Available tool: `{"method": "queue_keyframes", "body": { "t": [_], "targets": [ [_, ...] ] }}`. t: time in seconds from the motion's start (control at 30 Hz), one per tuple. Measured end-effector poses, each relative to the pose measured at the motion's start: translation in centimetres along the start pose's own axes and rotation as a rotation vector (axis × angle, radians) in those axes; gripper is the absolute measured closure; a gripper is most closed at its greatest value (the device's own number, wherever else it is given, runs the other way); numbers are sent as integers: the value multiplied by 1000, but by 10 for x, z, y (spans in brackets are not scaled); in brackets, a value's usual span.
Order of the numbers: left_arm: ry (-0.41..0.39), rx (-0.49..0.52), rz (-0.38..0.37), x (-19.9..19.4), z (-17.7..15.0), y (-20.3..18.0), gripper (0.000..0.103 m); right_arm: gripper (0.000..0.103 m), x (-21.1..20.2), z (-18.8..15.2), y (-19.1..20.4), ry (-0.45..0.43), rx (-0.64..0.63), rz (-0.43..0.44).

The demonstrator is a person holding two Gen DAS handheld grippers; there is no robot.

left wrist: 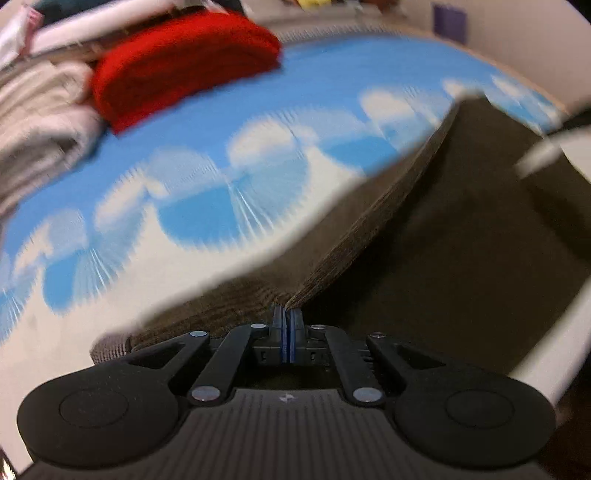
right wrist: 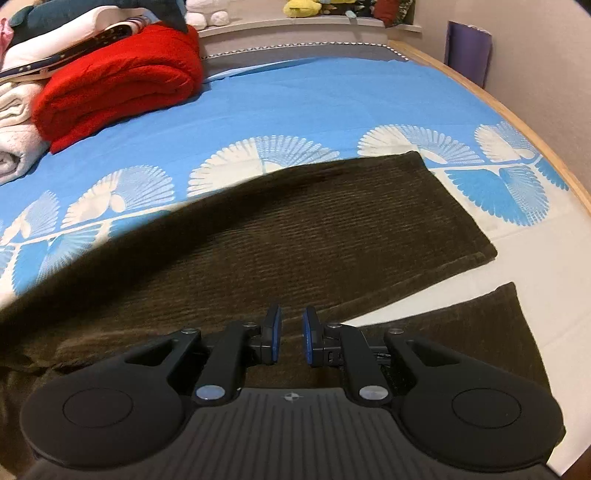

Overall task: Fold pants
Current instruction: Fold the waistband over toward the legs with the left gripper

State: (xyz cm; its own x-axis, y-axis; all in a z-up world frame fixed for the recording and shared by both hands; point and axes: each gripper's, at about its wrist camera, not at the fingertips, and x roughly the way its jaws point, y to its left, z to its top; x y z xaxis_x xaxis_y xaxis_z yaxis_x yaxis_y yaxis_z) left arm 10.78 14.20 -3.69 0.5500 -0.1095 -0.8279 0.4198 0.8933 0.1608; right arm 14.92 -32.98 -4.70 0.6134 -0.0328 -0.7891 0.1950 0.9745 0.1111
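Note:
Dark brown corduroy pants [right wrist: 295, 236] lie on a blue and white bedsheet [right wrist: 332, 96]. One leg stretches to the right; the other leg [right wrist: 480, 332] lies nearer, at the lower right. My left gripper [left wrist: 287, 317] is shut on an edge of the pants [left wrist: 443, 206] and lifts the cloth off the bed; that view is blurred by motion. My right gripper [right wrist: 291, 332] is open just above the pants, holding nothing.
A folded red blanket [right wrist: 122, 81] and a pile of white and cream bedding [right wrist: 18, 122] lie at the far left of the bed. A wooden bed edge [right wrist: 517, 114] runs along the right, next to a wall. Stuffed toys [right wrist: 303, 7] sit on a shelf behind.

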Motion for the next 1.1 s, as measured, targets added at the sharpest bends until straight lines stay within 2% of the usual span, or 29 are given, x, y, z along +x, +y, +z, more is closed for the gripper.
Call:
{"method": "queue_keyframes", "body": {
  "t": [0.07, 0.13, 0.17, 0.23, 0.27, 0.3, 0.37, 0.47, 0.5, 0.57, 0.8, 0.87, 0.93, 1.1],
  "targets": [
    [70, -5, -41, 4, -15, -6, 103, 90, -2, -4, 3, 7, -11, 6],
    [107, -116, -47, 7, -25, 13, 99, 90, -4, -8, 4, 13, -17, 7],
    [117, -219, -64, 7, -29, 29, 93, 90, -4, -9, 3, 18, -16, 6],
    [130, -469, -141, 8, -41, 68, 70, 90, -3, -9, -1, 27, -2, 7],
    [140, -573, -160, 10, -48, 84, 51, 90, -3, -9, -4, 31, 10, 9],
    [159, -660, -162, 14, -56, 97, 44, 90, -2, -9, -6, 35, 24, 12],
    [206, -756, -160, 25, -62, 115, 43, 90, 1, -8, -10, 43, 56, 17],
    [258, -881, -197, 45, -68, 131, 36, 90, 5, -7, -11, 47, 95, 28],
    [266, -910, -201, 49, -69, 134, 32, 90, 6, -7, -11, 47, 104, 33],
    [277, -942, -190, 54, -66, 138, 29, 90, 8, -5, -11, 42, 127, 43],
    [337, -986, -138, 72, -62, 142, 27, 90, 20, 5, -5, 7, 200, 106],
    [337, -992, -130, 78, -60, 145, 27, 77, 26, 7, 1, 19, 197, 112],
    [335, -993, -123, 79, -59, 148, 27, 71, 31, 9, 8, 21, 185, 115],
    [338, -995, -108, 82, -58, 152, 27, 71, 40, 12, 25, 34, 169, 114]
  ]
}}
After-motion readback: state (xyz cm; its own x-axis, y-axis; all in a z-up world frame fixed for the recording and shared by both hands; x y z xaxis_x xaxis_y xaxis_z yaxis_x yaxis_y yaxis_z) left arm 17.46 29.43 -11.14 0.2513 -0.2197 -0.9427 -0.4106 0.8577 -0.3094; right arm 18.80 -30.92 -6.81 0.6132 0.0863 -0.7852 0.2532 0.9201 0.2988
